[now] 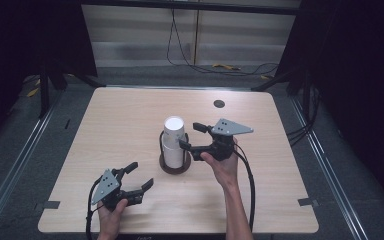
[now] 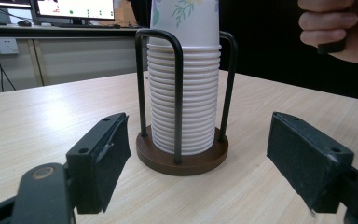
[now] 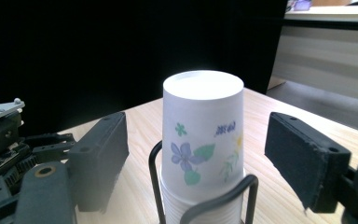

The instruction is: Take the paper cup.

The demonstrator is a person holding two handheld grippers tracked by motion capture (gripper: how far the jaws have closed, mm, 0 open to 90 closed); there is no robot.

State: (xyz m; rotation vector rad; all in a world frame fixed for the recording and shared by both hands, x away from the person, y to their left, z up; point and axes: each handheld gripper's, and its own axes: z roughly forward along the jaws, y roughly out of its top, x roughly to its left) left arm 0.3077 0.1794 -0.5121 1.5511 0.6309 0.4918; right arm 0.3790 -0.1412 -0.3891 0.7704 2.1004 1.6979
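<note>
A tall stack of upside-down white paper cups (image 1: 174, 142) stands in a black wire holder on a round dark wooden base (image 1: 175, 167) at the table's middle. The top cup (image 3: 203, 130) has a flower print. My right gripper (image 1: 190, 135) hangs just right of the stack at the top cup's height. In the right gripper view its jaws (image 3: 196, 154) stand either side of that cup with a gap on both sides, so it is open. My left gripper (image 1: 141, 174) rests near the front left, open and holding nothing, and it faces the holder (image 2: 182, 158).
The light wooden table (image 1: 130, 120) has a small dark round hole (image 1: 219, 103) near its far edge. Cables lie on the floor beyond the table. A person's hand (image 2: 335, 28) grips the right gripper's handle above and right of the stack.
</note>
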